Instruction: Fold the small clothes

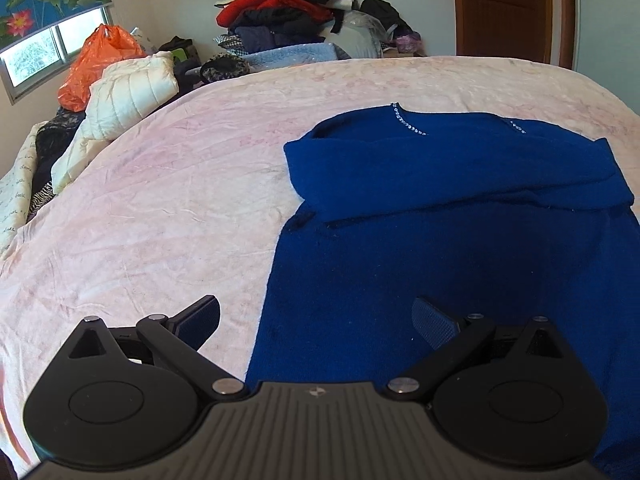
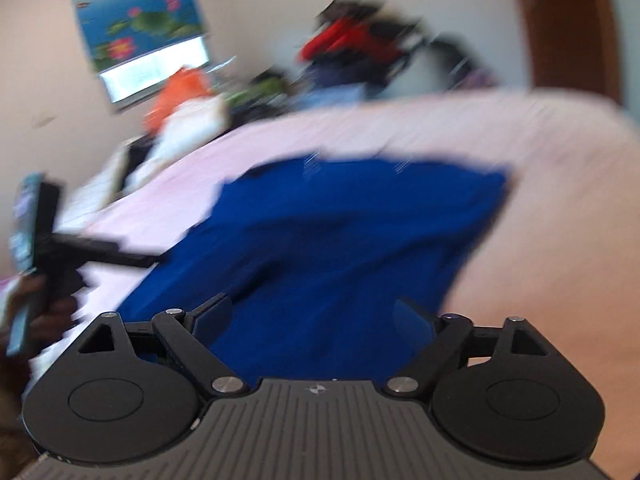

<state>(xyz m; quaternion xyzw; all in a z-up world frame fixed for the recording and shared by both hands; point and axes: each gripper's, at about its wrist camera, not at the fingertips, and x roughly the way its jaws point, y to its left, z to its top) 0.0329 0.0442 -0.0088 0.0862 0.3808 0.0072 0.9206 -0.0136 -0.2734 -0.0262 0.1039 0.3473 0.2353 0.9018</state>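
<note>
A royal blue knit top [image 1: 460, 208] with small rhinestones at the neckline lies flat on the pink bedsheet [image 1: 160, 208], its sleeves folded across the chest. My left gripper [image 1: 316, 320] is open and empty, low over the garment's lower left edge. The right wrist view is motion-blurred: my right gripper [image 2: 312, 316] is open and empty above the lower part of the blue top [image 2: 340, 240]. The left gripper's body [image 2: 44, 248] shows at that view's left edge.
A cream quilted jacket [image 1: 128, 96], an orange plastic bag [image 1: 96, 60] and dark clothes line the bed's left side. A heap of red and dark clothes [image 1: 288, 12] stands beyond the bed's far edge. A brown door [image 1: 508, 8] is at back right.
</note>
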